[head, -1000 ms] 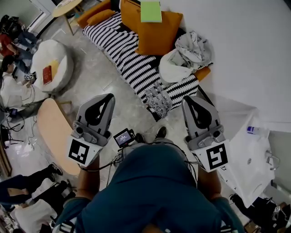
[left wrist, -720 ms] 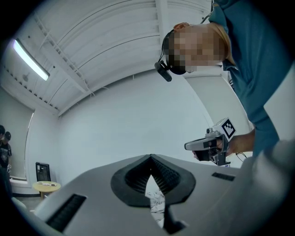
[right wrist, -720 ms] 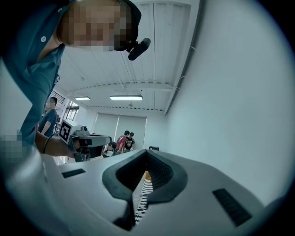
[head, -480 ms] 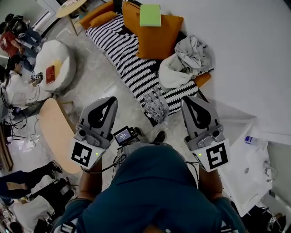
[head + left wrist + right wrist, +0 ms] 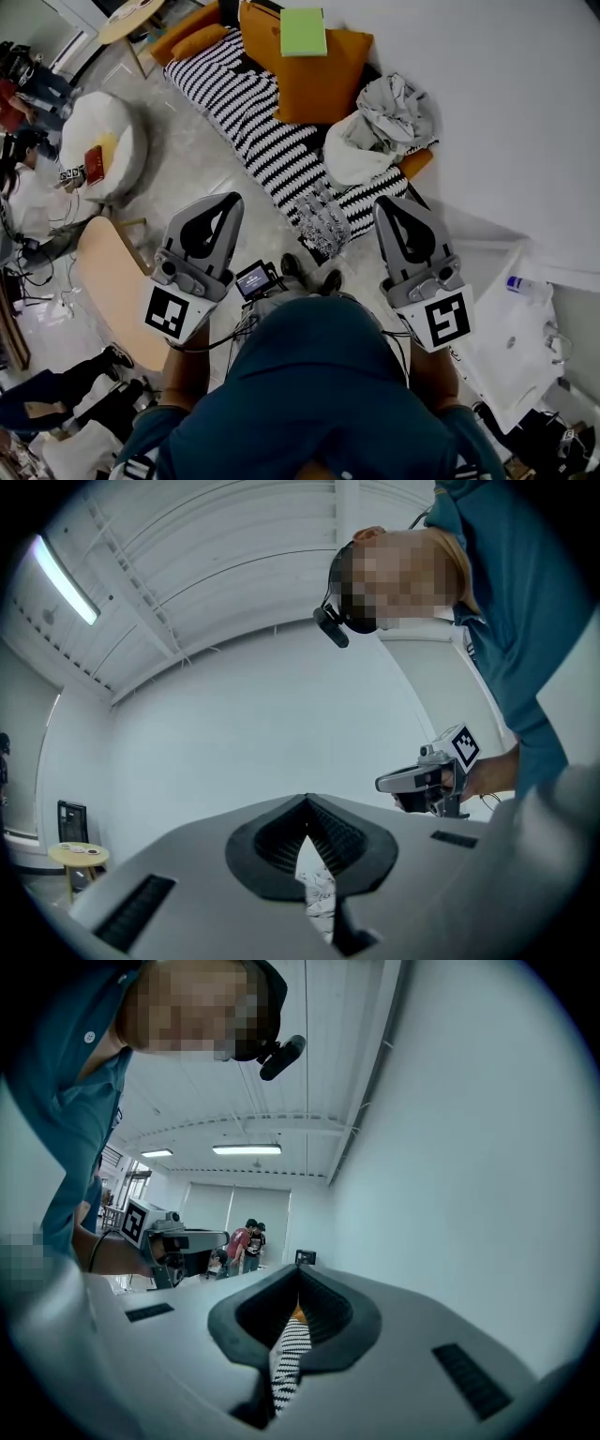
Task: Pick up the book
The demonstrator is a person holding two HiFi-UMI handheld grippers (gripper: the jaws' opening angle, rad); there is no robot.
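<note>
Book (image 5: pixel 304 31) with a green cover lies flat on top of a big orange cushion (image 5: pixel 319 80), which sits at the far end of a black-and-white striped mattress (image 5: pixel 262 131) by the white wall. A heap of pale clothes (image 5: pixel 380 117) is bunched just beside the cushion. Well short of all that, the left gripper (image 5: pixel 230 199) and right gripper (image 5: pixel 382 202) are held side by side over the floor, both with jaws pressed together on nothing.
</note>
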